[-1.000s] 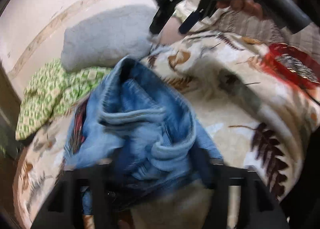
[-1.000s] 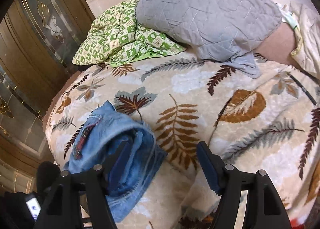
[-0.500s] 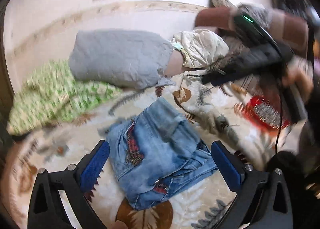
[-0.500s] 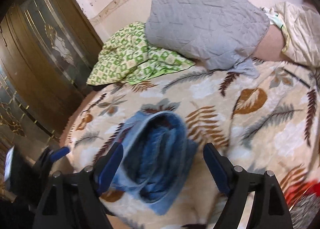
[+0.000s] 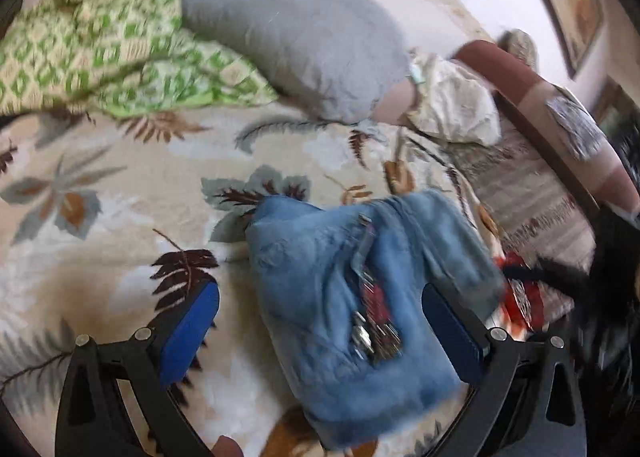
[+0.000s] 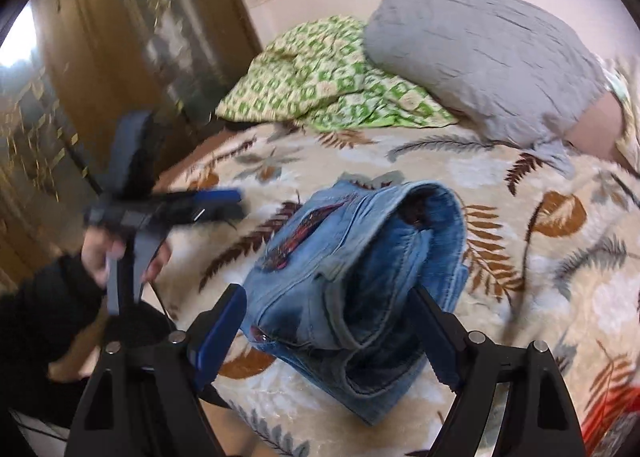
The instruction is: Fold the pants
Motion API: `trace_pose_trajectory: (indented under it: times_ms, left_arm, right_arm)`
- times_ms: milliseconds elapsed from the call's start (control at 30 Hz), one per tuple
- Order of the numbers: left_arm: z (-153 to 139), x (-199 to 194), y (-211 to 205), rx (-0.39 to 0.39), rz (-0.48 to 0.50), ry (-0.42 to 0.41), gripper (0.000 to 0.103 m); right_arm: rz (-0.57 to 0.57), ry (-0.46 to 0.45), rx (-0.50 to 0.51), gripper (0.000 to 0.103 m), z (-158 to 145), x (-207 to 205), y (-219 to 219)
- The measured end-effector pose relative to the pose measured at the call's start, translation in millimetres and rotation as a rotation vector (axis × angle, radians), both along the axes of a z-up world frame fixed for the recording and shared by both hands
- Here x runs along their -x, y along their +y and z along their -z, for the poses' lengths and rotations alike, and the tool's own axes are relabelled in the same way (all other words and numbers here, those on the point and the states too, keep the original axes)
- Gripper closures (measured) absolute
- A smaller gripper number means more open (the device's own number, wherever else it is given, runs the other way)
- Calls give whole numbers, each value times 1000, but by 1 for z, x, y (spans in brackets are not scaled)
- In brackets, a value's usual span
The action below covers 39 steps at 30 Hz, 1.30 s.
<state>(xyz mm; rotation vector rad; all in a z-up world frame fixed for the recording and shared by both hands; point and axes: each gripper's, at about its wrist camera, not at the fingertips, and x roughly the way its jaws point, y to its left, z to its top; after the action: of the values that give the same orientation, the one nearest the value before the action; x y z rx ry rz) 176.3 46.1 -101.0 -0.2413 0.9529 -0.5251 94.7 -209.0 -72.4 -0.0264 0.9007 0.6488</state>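
The folded blue denim pants (image 5: 352, 293) lie as a compact bundle on the leaf-patterned blanket (image 5: 120, 185). They also show in the right wrist view (image 6: 352, 269), with the folded layers facing the camera. My left gripper (image 5: 320, 325) is open and empty, its blue pads (image 5: 188, 329) standing on either side of the bundle. My right gripper (image 6: 332, 333) is open and empty, its jaws spread around the near end of the pants. The left gripper also shows in the right wrist view (image 6: 208, 201), held in a hand at the left.
A grey pillow (image 5: 288, 25) and a green patterned cloth (image 5: 104, 45) lie at the head of the bed. A cream pillow (image 5: 452, 105) and a brown bolster (image 5: 540, 105) lie to the right. A wooden wardrobe (image 6: 100, 57) stands beside the bed.
The left gripper let go of the pants, opened and pulled back. Both grippers swung around the bundle, which now lies folded on the blanket.
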Motion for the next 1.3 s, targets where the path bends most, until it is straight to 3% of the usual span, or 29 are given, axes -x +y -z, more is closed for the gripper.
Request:
trace_pose_trajectory:
  times_ms: [233,300,367,433,467,533,600,800,933,1133,1200,1300]
  left_arm:
    - [39,-47,-10,101,-20,176,2]
    - [46,-52,-13,112,-28,197,2]
    - [49,-55,-14,131,-34,203,2]
    - [51,-57,-14,146,-39,214,2]
    - [52,-59,-15,152,-37,222,7]
    - [51,-61,-15,142,-43,230,16]
    - [47,-61,-18,95,-51,227,37]
    - [30,-49,-26,27,-14,160,47]
    - [25,-44,-40,-52,17,134,49]
    - [41,-51,-61,-184,21,148,49]
    - [49,-52,-66,-239,21,138,48]
    - [58,-53,-66,-241,6,146,46]
  right_arm:
    - [-11,52,16,21,23,-10,17]
    - [-14,57,31,37,26,-13,20]
    - [-17,67,56,65,29,-15,23]
    - [-8,82,80,70,33,-18,22]
    - [-6,85,85,75,34,-17,21]
    - [0,78,88,78,34,-15,15]
    - [5,65,85,80,31,-10,11]
    - [44,30,93,83,26,9,-3]
    - [108,72,34,84,41,15,-21]
    - [223,165,-103,84,95,5,-44]
    - [247,154,-131,84,106,2,-48]
    - [255,145,-135,86,109,1,-49]
